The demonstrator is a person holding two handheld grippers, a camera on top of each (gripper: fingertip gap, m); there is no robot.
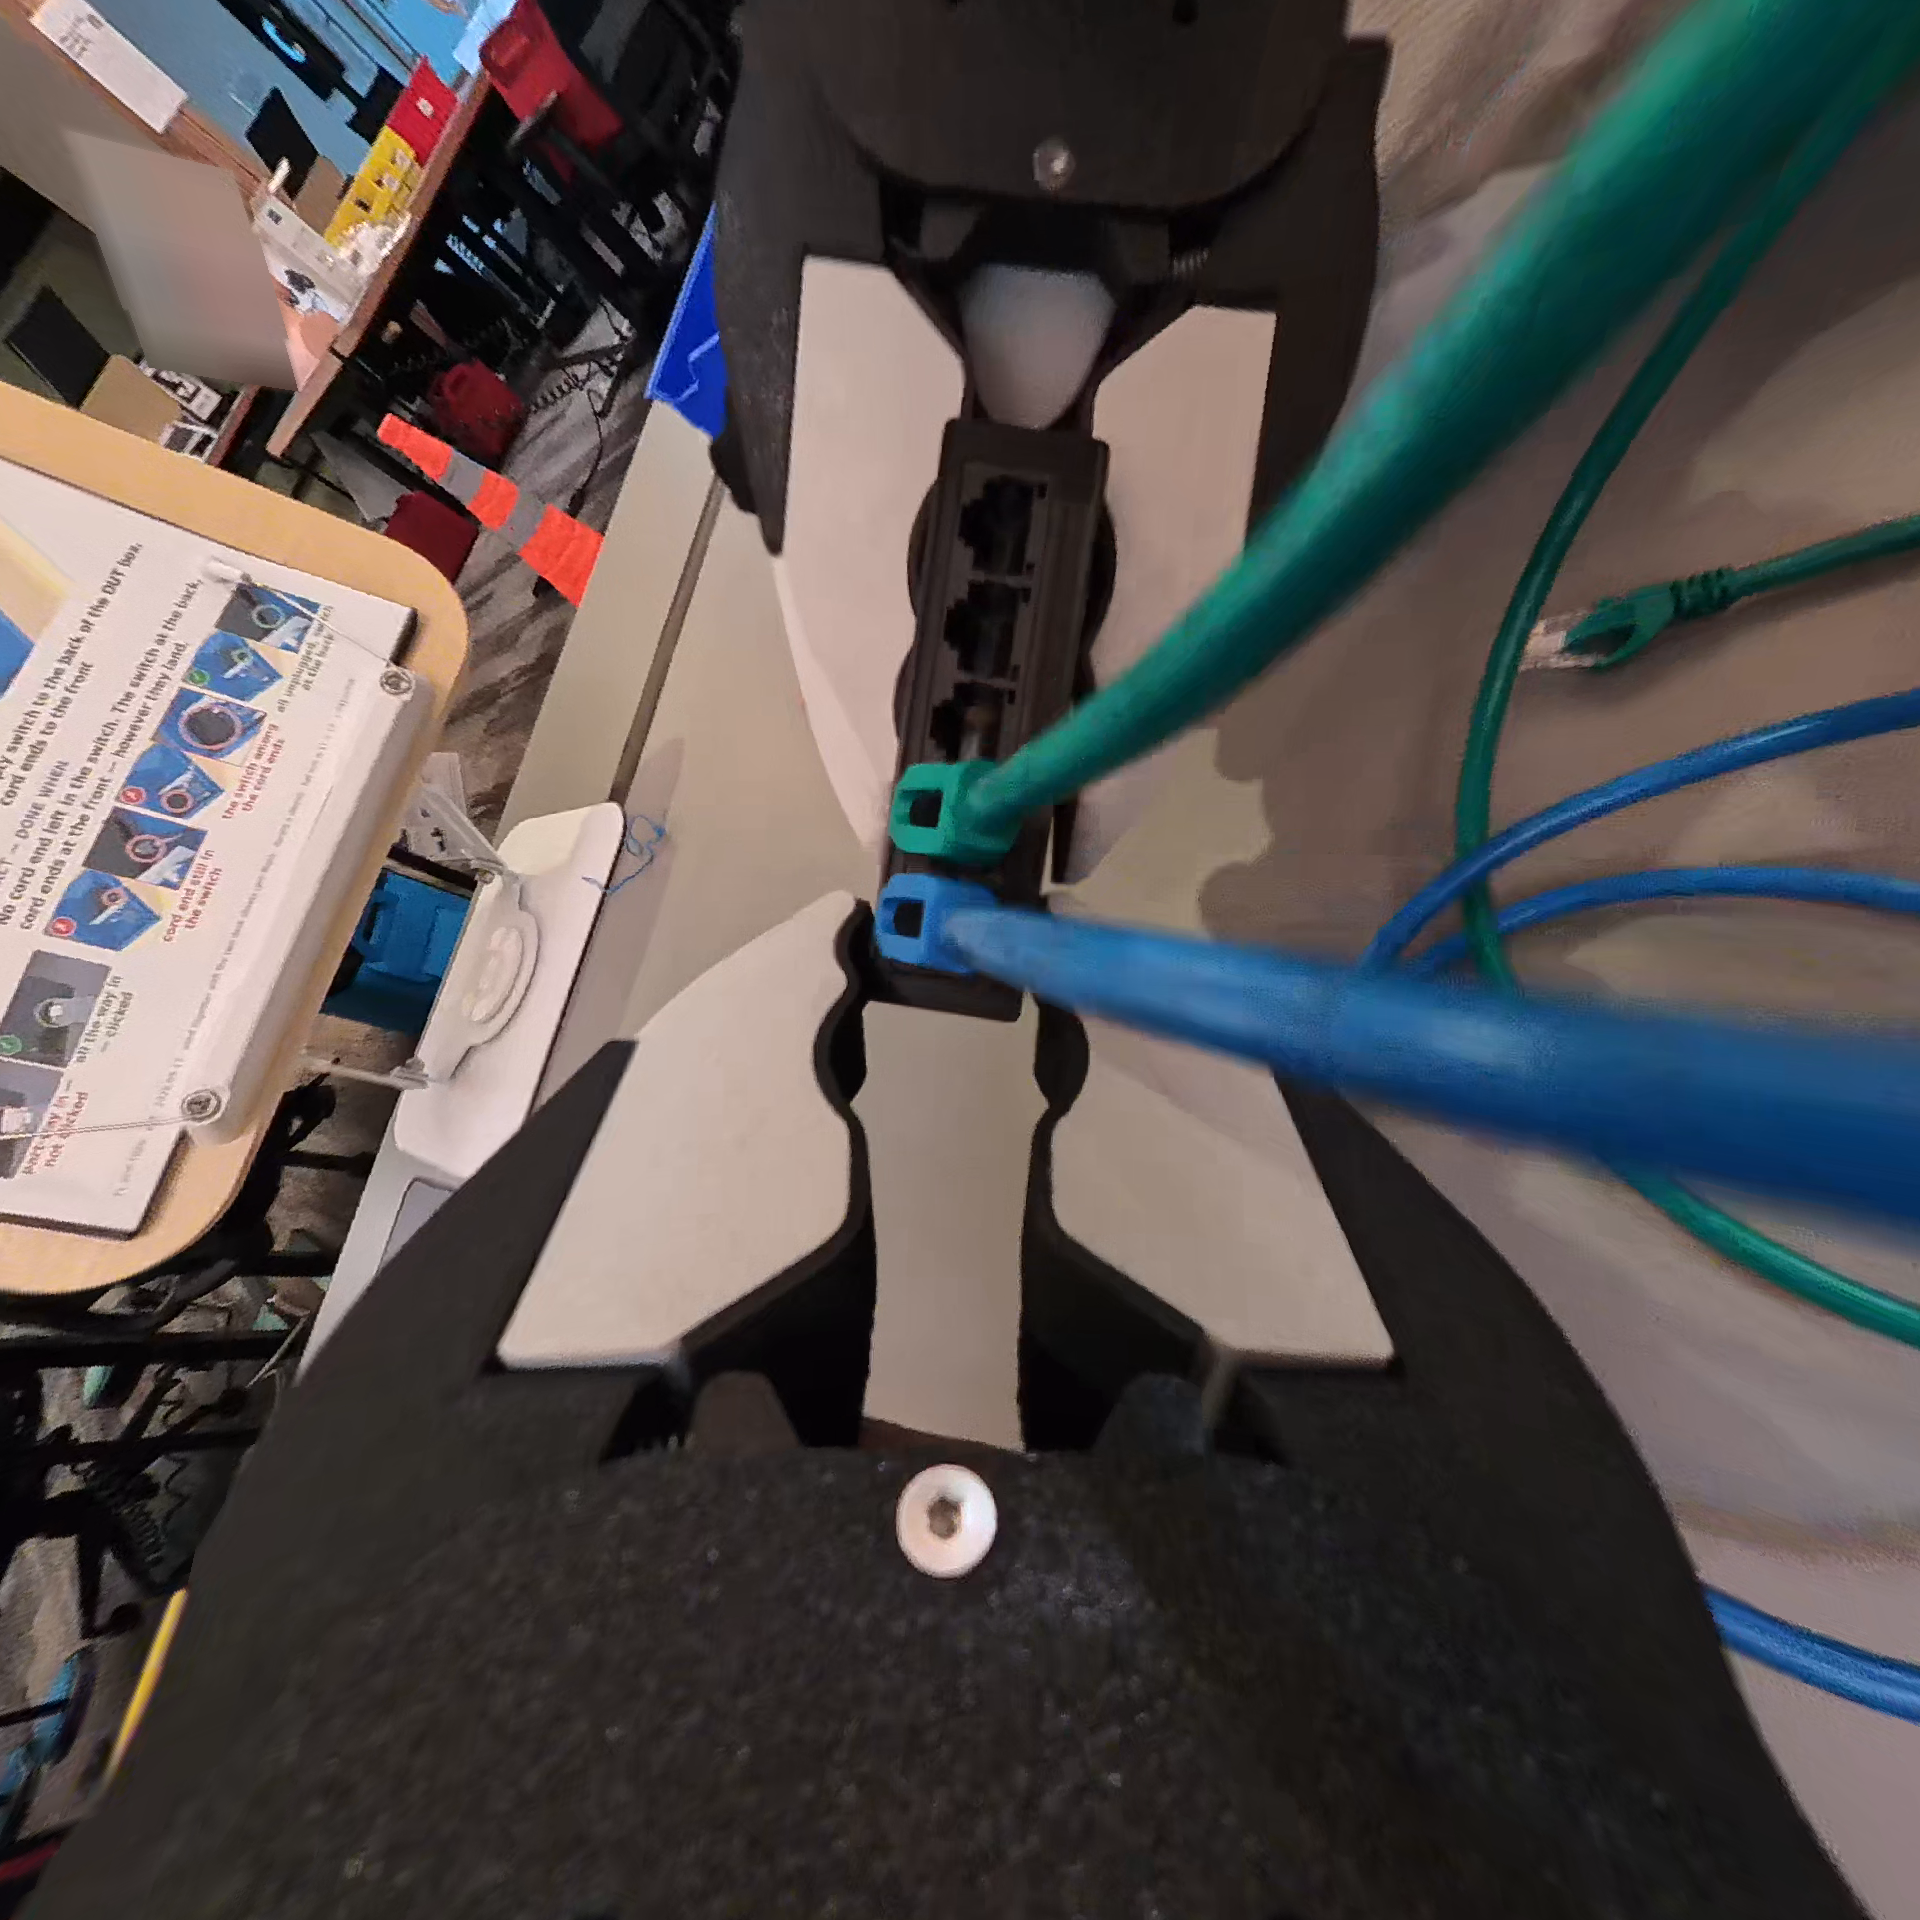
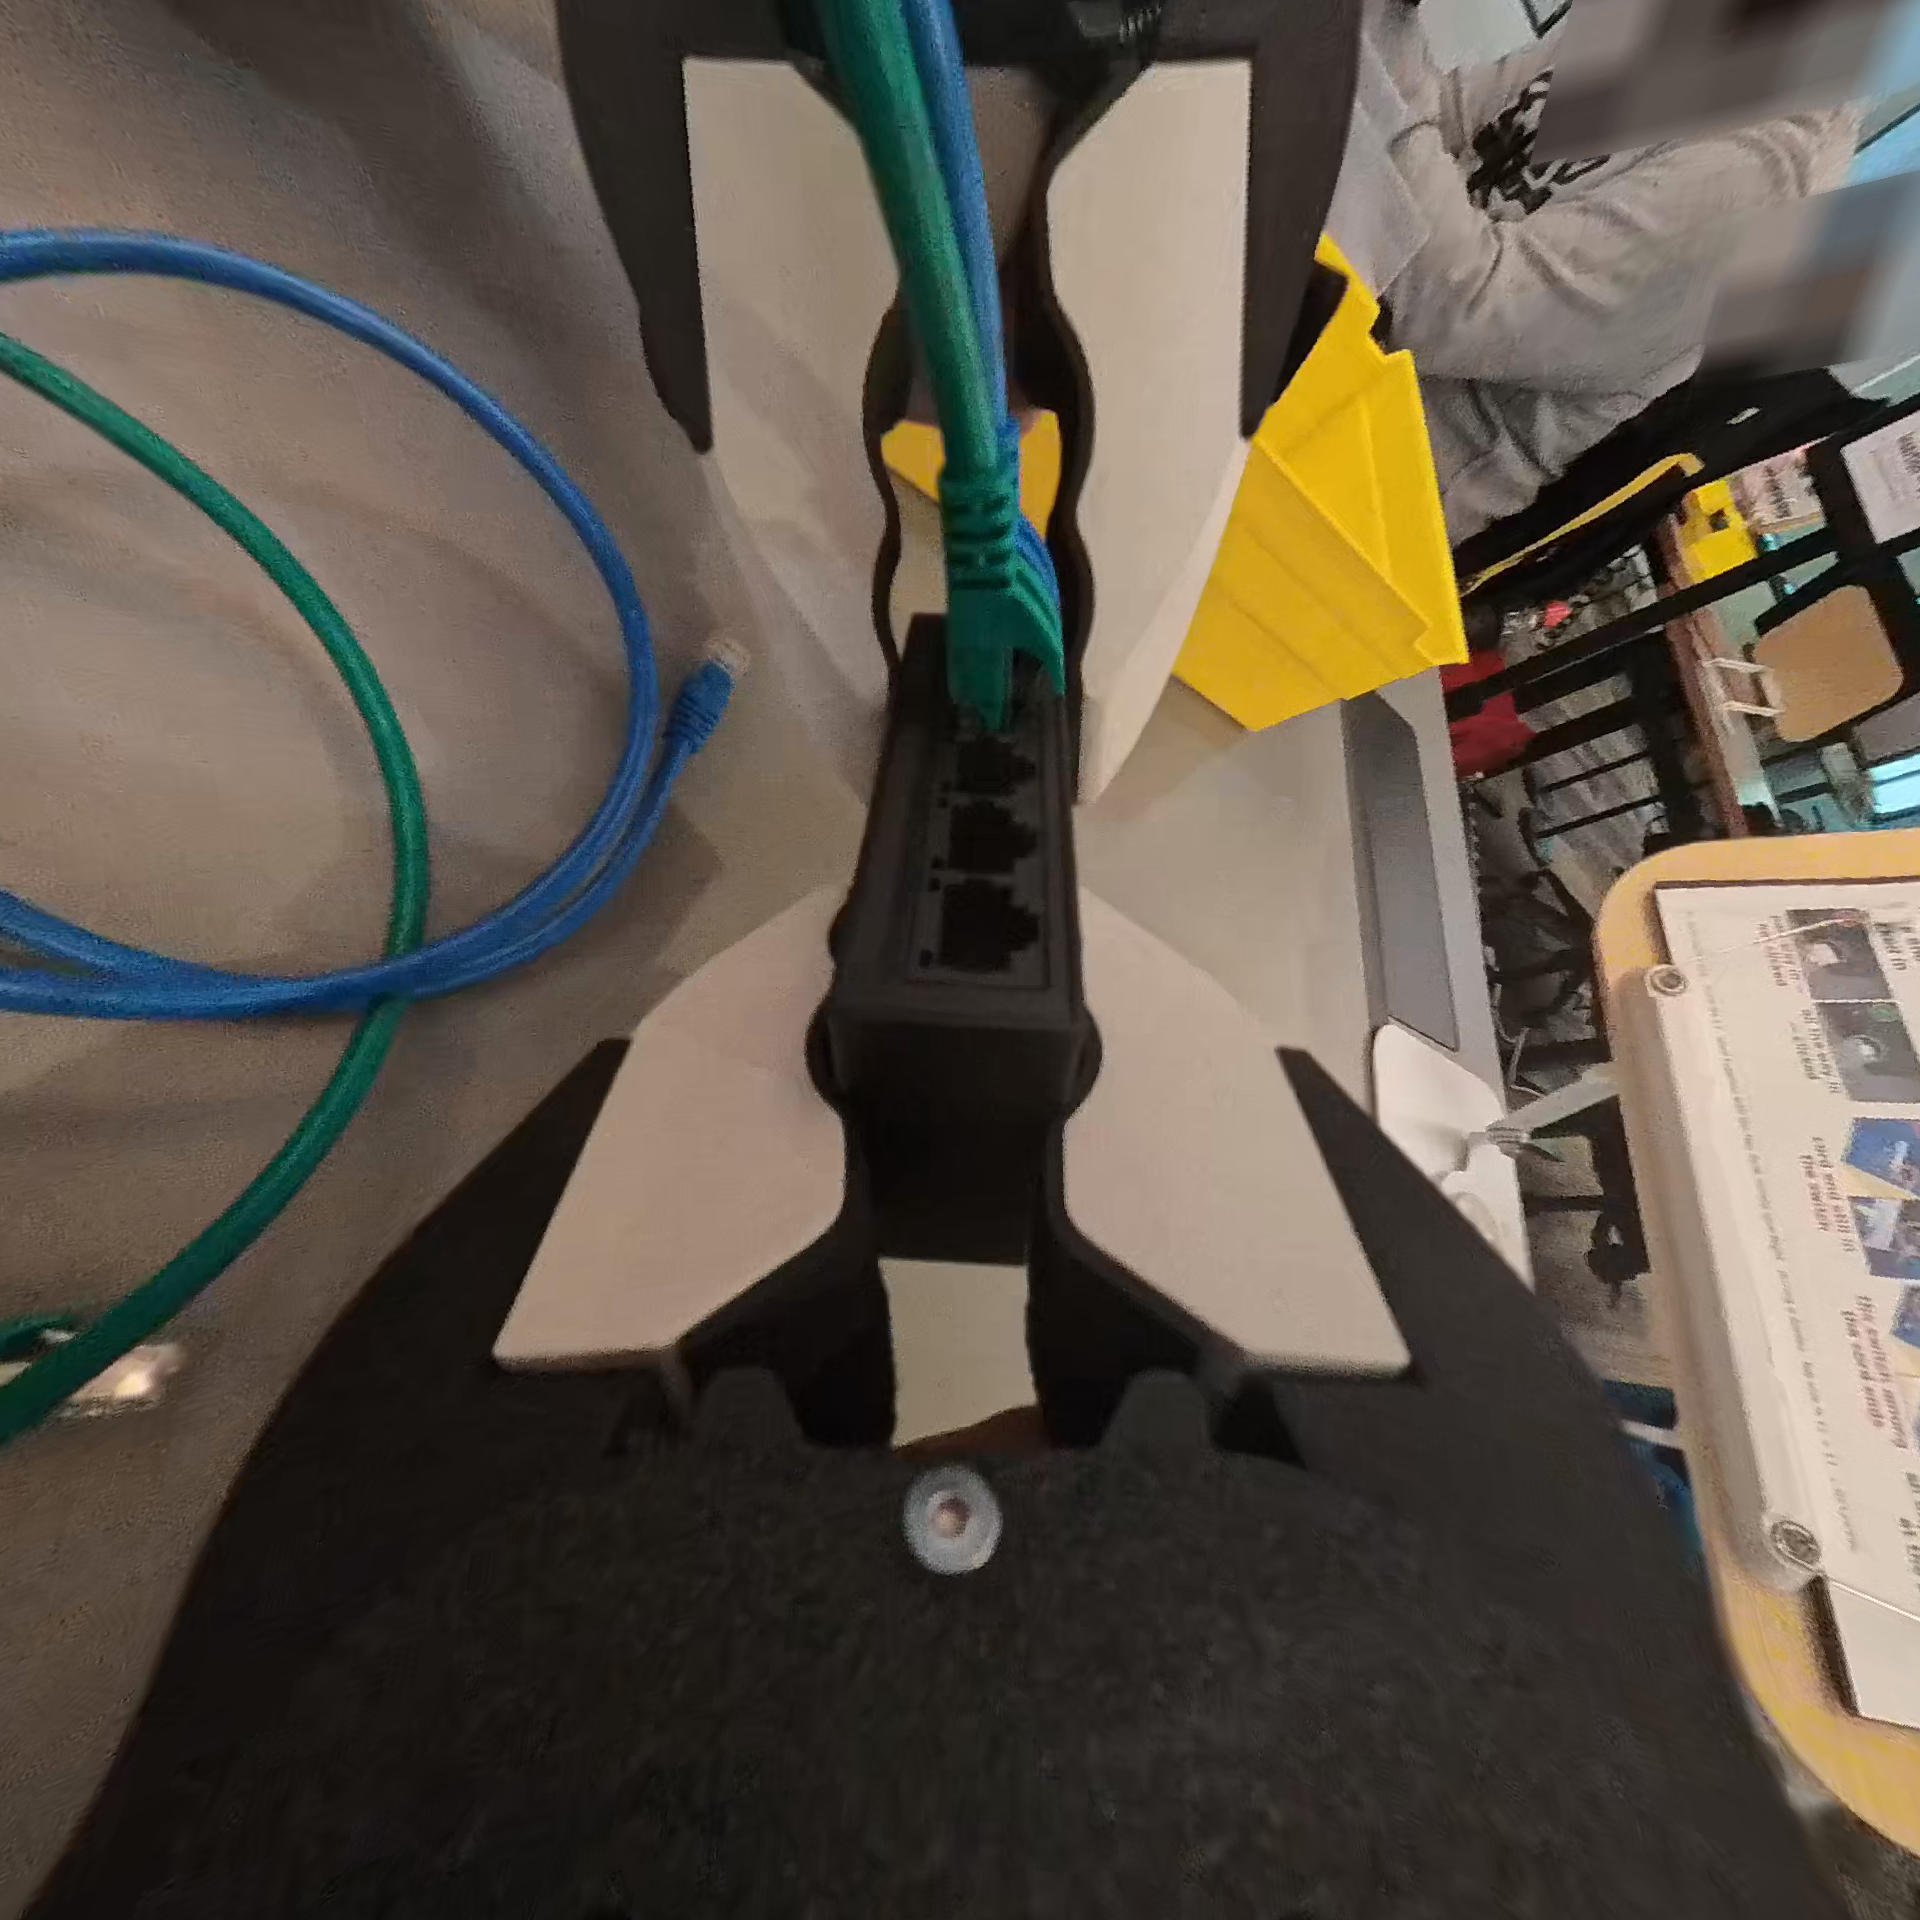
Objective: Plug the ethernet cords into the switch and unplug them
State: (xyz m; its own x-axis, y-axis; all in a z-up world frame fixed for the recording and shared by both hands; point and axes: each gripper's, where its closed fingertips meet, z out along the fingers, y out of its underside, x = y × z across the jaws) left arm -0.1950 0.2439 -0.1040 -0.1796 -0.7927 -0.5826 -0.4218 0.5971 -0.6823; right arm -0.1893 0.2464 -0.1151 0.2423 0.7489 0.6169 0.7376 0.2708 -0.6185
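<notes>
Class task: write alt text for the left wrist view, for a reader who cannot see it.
A black switch is clamped at both ends between the left tongs and the facing right tongs. A green cord and a blue cord are plugged into its two nearest ports; three ports are empty.

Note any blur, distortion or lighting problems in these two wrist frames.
Left wrist view: the green cord and blue cord smear where they pass close to the lens, while the switch ports stay sharp; fisheye bends the edges. Right wrist view: the switch is fairly sharp, the frame edges soft and stretched. Lighting is even, shadows soft, no glare.
</notes>
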